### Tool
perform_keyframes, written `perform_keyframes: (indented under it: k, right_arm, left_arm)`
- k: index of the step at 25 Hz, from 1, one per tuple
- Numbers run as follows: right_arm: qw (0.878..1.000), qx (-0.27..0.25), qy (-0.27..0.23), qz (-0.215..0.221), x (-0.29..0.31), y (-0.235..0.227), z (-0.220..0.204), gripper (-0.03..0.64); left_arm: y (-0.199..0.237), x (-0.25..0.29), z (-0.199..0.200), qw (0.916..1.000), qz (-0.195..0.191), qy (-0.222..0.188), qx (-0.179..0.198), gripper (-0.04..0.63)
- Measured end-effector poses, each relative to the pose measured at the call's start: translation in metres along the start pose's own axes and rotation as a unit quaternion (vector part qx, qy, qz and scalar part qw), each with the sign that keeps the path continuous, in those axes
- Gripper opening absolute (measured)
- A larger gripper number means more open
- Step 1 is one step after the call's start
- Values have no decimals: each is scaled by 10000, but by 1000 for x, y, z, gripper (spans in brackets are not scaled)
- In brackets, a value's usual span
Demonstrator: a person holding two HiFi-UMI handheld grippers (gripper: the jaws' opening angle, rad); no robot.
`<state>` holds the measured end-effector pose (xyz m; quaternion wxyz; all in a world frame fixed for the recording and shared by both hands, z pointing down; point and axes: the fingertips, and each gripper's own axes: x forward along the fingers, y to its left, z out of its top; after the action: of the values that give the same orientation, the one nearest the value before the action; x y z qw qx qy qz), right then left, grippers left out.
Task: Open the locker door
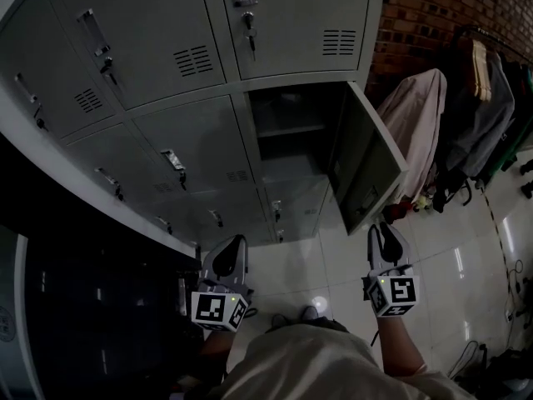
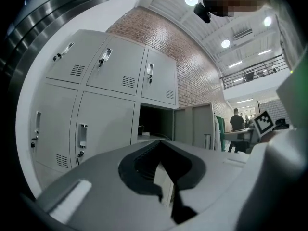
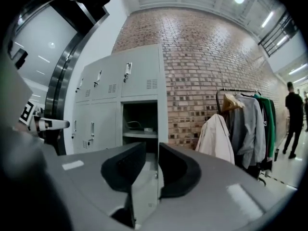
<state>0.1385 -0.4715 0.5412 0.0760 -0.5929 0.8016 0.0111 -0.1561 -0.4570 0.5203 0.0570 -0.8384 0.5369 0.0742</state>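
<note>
Jaws meet on left gripper (image 1: 236,247), gape slightly on right gripper (image 1: 381,230); flat metal locker door (image 1: 366,161) open.

I read the lockers (image 1: 191,140) as grey painted sheet metal, smooth and matt, and the open locker door (image 1: 366,161) looks the same. The wall (image 3: 211,71) is rough red brick. The floor (image 1: 450,265) is glossy pale tile that mirrors the lamps. The coat (image 3: 214,136) is soft cloth. My right gripper (image 3: 152,146) has a matt grey plastic shell and dull black pads (image 3: 178,170).
</note>
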Motion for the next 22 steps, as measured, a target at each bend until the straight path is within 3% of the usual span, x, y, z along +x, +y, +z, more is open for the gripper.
perform_keyframes:
  k: [4, 9, 11, 13, 22]
  right_arm:
    - [9995, -162, -62, 247, -14, 28, 37, 2]
    - [9982, -212, 82, 548, -1, 46, 38, 0]
    - [9975, -97, -201, 671, 2, 51, 43, 2]
    - [9969, -28, -420, 667, 2, 51, 48, 2]
    - [9972, 90, -342, 657, -11, 61, 51, 2]
  left_arm:
    - [-6, 2, 14, 9999, 50, -90, 130, 54]
    - [-14, 3, 21, 9998, -147, -153, 69, 53]
    - [-16, 1, 23, 9997, -167, -145, 47, 54]
    - [-17, 0, 23, 9998, -160, -127, 10, 54]
    - [-12, -23, 26, 9998, -71, -100, 146, 54]
